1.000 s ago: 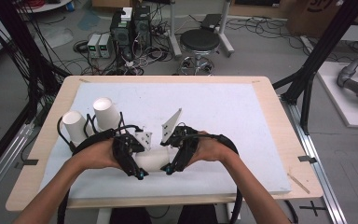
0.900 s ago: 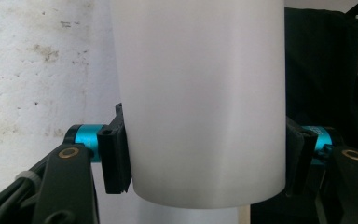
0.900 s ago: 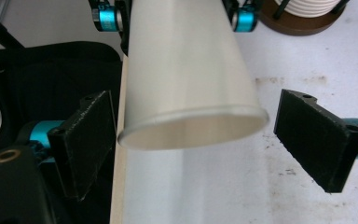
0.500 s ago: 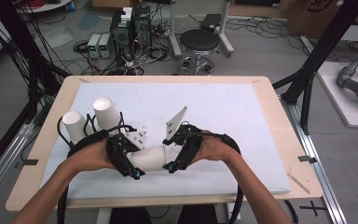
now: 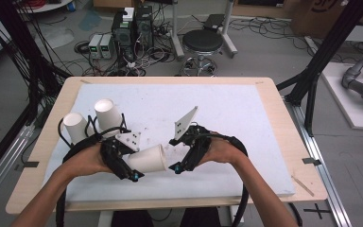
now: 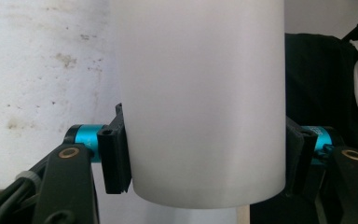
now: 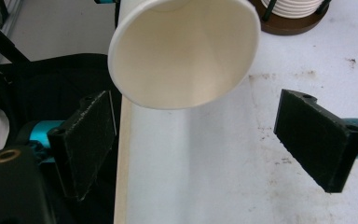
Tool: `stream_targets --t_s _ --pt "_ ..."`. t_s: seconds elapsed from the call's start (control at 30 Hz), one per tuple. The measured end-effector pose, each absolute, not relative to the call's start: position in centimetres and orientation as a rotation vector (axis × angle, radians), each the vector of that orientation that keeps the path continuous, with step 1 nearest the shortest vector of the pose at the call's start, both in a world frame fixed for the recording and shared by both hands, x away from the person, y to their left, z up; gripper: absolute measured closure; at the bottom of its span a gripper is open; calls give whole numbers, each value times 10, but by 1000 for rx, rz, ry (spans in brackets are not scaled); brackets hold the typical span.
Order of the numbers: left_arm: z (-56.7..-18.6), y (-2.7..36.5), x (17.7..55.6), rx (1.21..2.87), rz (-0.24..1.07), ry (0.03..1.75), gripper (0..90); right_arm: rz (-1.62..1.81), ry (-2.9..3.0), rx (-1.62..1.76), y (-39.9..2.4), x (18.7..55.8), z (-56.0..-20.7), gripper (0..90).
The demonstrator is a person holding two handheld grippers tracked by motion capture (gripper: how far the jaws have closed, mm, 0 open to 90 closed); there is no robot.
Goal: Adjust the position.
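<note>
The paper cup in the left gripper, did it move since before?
No. The paper cup keeps its place below the two upturned cups, held by the left gripper.

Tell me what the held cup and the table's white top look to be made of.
Cup: likely paper, matte white; thin wall, rolled rim and cream inside seen in the right gripper view.
White top: probably painted or laminated board, dull and scuffed with dark specks; it lies on a pale wood table whose edge shows bare grain.
</note>
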State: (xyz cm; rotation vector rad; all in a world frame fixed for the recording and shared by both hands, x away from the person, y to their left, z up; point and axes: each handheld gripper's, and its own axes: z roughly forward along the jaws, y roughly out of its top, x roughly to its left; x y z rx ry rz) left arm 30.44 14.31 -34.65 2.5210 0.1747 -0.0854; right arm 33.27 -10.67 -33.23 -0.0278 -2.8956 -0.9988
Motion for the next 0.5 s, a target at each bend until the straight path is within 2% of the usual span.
stream_targets --t_s 0.5 --pt "-352 151 303 2361 -57 215 346 -1134 -2845 -52 -120 331 -333 131"
